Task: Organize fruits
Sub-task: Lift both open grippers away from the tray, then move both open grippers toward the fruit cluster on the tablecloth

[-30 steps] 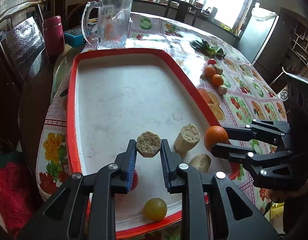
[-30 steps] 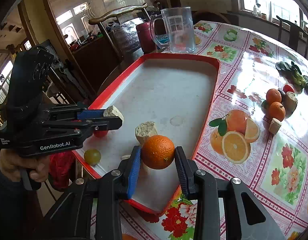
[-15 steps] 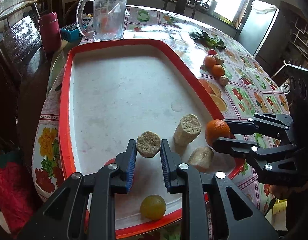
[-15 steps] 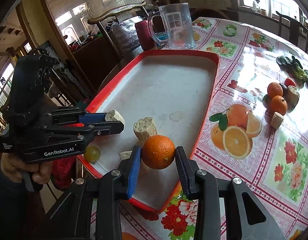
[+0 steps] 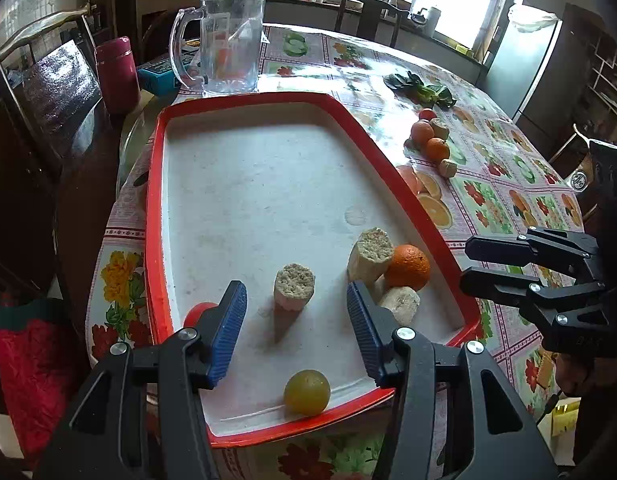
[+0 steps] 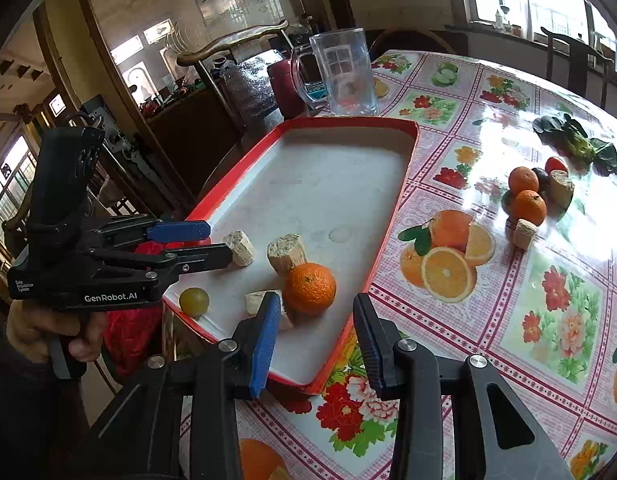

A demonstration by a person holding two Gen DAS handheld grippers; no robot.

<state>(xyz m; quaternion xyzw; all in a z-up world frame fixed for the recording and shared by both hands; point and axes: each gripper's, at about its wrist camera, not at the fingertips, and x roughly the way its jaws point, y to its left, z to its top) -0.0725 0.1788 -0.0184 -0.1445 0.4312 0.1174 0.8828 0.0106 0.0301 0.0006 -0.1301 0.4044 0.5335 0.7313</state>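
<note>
Left gripper (image 5: pixel 296 324): its blue pads have just been opening and now stand wide apart. A second ago they squeezed the stubby brown-topped chunk (image 5: pixel 294 286). Now nothing is pinched between them.
Stubby chunk: it stands on its own on the white floor of the tray (image 5: pixel 244 184), a little beyond the open pads, with its shadow under it. Before, it was lifted up in the pads.
Right gripper (image 6: pixel 314 332): its pads have just been opening too. A second ago they held the orange (image 6: pixel 310 288) tight. Now there is a gap on both sides and the pads do not touch it.
Orange: it sits on the tray near the right rim, touching the tall pale chunk (image 5: pixel 370 254) beside it. Another pale chunk (image 5: pixel 400 305) lies just in front of them.
Yellow-green round fruit (image 5: pixel 307 392): it lies near the front rim of the tray, same place as before.
Red fruit (image 5: pixel 200 312): it is at the left rim, partly hidden by the left gripper's finger.
Fruit on the table (image 6: pixel 526 196): two small oranges, a red one and two pale chunks sit well apart from the tray, same as before.
Clear jug (image 5: pixel 224 46): it stands past the far end of the tray, not moved.
</note>
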